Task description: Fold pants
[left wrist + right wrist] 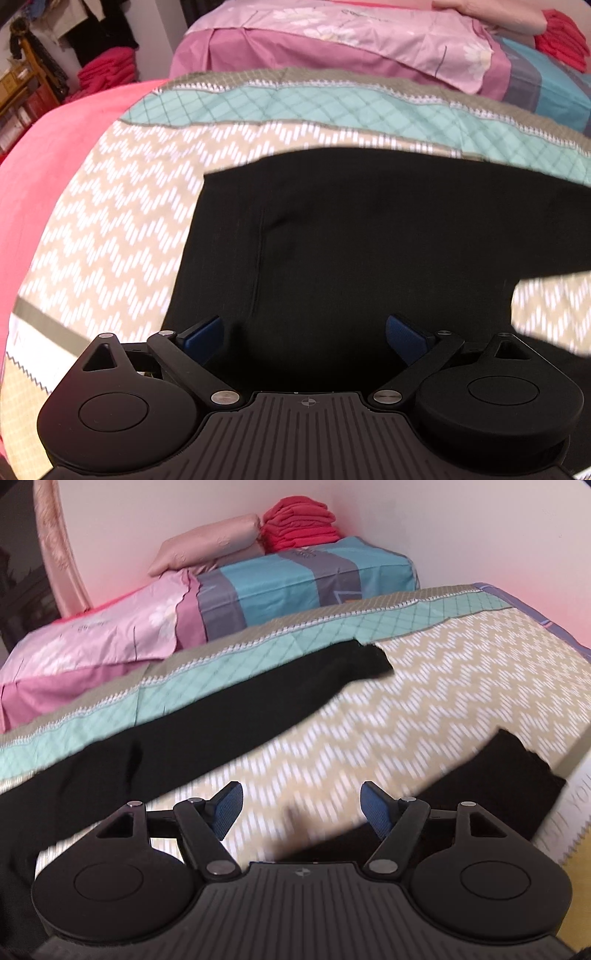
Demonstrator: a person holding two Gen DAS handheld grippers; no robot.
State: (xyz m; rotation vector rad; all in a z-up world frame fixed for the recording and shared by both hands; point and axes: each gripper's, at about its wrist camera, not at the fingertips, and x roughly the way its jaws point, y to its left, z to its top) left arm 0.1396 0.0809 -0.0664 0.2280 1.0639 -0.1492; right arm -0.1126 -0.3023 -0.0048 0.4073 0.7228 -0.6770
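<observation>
Black pants (351, 240) lie spread flat on a patterned bedspread (110, 221). In the left wrist view my left gripper (304, 334) hovers over the pants' wide upper part, jaws wide apart, nothing between the blue pads (205, 338). In the right wrist view one black leg (240, 705) stretches away toward the upper middle, and the other leg's end (506, 779) lies at the right. My right gripper (301, 808) stands open above the bare bedspread (443, 686) between the two legs, holding nothing.
Folded quilts, pink floral (351, 40) and blue-grey striped (295, 579), lie at the far side of the bed. A stack of red clothes (299, 524) and a pink pillow (210, 542) rest on them by the wall. A pink sheet (55, 155) borders the bedspread's left.
</observation>
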